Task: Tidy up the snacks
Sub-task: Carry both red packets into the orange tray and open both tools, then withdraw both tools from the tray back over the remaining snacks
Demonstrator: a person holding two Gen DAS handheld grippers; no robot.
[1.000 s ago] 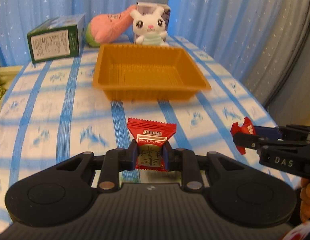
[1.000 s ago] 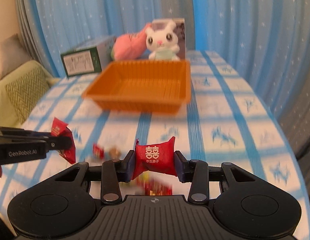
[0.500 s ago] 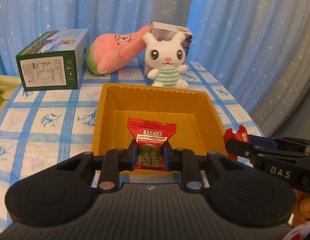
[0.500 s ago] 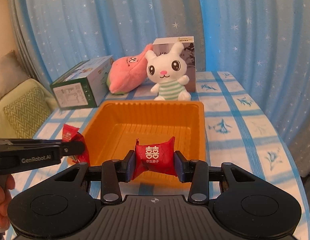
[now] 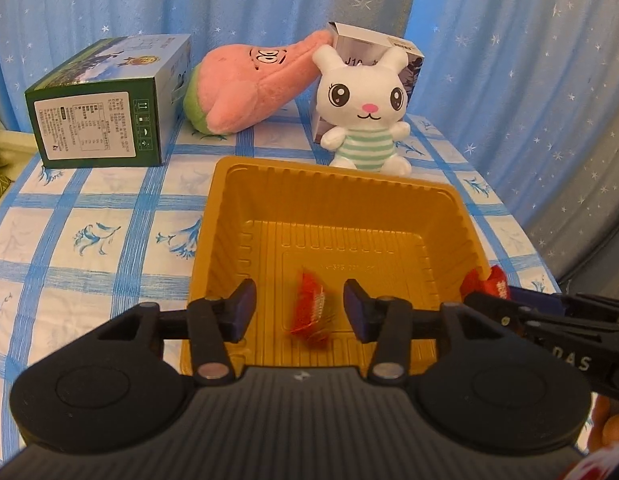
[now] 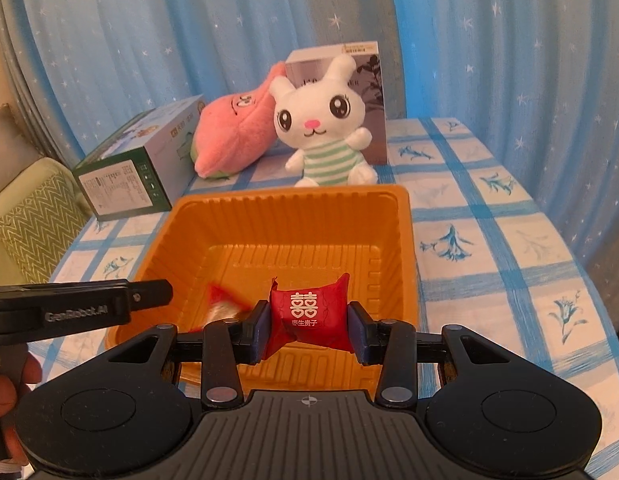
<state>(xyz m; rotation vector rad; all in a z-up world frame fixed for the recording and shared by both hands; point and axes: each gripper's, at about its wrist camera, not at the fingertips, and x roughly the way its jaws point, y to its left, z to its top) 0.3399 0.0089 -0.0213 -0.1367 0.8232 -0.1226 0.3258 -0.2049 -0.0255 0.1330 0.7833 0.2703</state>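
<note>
Two red candies are on the go. My left gripper (image 5: 299, 306) is opening, its candy (image 5: 311, 312) loose between the pads, blurred, probably dropping into the orange tray (image 5: 329, 184) just below. My right gripper (image 6: 307, 326), alongside, pinches its wrapped candy (image 6: 307, 314) over the same tray. Next I spread those jaws and let it fall inside the walls.

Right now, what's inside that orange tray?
One red wrapped candy, blurred, inside the orange tray between the left tool's opening jaws. The tray's near edge is covered by the tools, so anything there cannot be seen.
</note>
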